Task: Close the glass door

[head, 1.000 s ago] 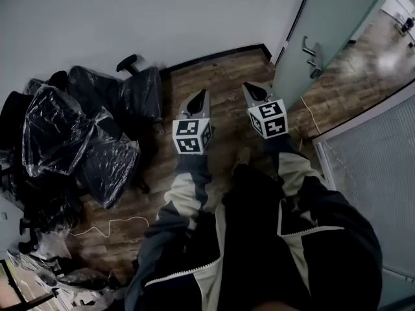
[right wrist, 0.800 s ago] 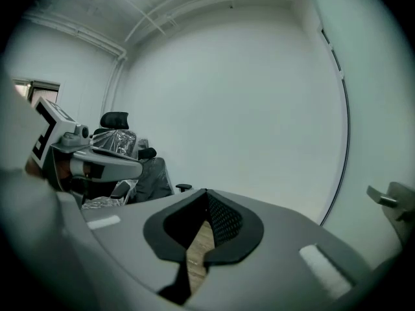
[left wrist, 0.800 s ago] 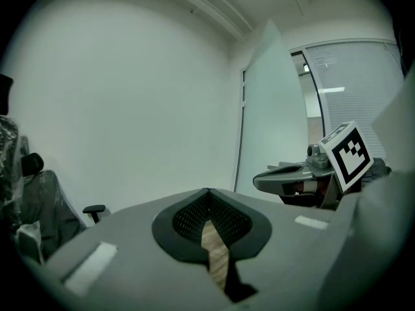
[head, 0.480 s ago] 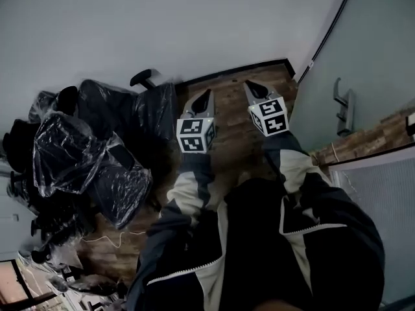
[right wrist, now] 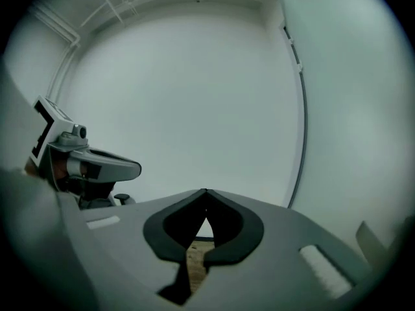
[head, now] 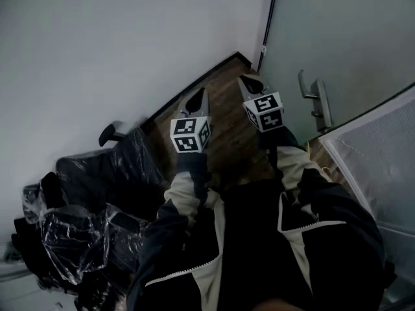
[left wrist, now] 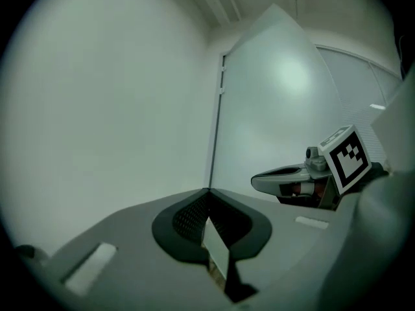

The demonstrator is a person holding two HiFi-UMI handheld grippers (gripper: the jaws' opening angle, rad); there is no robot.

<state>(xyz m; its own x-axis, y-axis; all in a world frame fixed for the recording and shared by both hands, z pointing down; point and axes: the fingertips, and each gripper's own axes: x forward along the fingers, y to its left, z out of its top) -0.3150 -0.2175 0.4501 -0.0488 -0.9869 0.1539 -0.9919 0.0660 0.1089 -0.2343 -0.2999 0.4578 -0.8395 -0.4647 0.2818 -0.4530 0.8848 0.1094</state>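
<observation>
The frosted glass door (head: 337, 31) fills the upper right of the head view, with its metal lever handle (head: 316, 99) facing me. My right gripper (head: 248, 83) is shut and holds nothing; it points at the floor corner just left of the handle, apart from it. My left gripper (head: 198, 99) is shut and holds nothing, side by side with the right one. In the left gripper view the door (left wrist: 279, 109) stands ahead, the left gripper (left wrist: 209, 193) has its jaws together, and the right gripper (left wrist: 285, 180) shows beside it. The right gripper view shows the right gripper (right wrist: 205, 193) and the door (right wrist: 363, 109) at the right.
A white wall (head: 117, 44) meets the door at a dark vertical strip (head: 268, 18). Office chairs wrapped in plastic (head: 97, 219) crowd the lower left. A ribbed translucent panel (head: 382, 167) stands at the right. Wooden floor (head: 224, 109) shows between the wall and the door.
The whole view has swung: the door and its handle have come nearer, and the chairs slid to the lower left. Both grippers travelled along together, still shut.
</observation>
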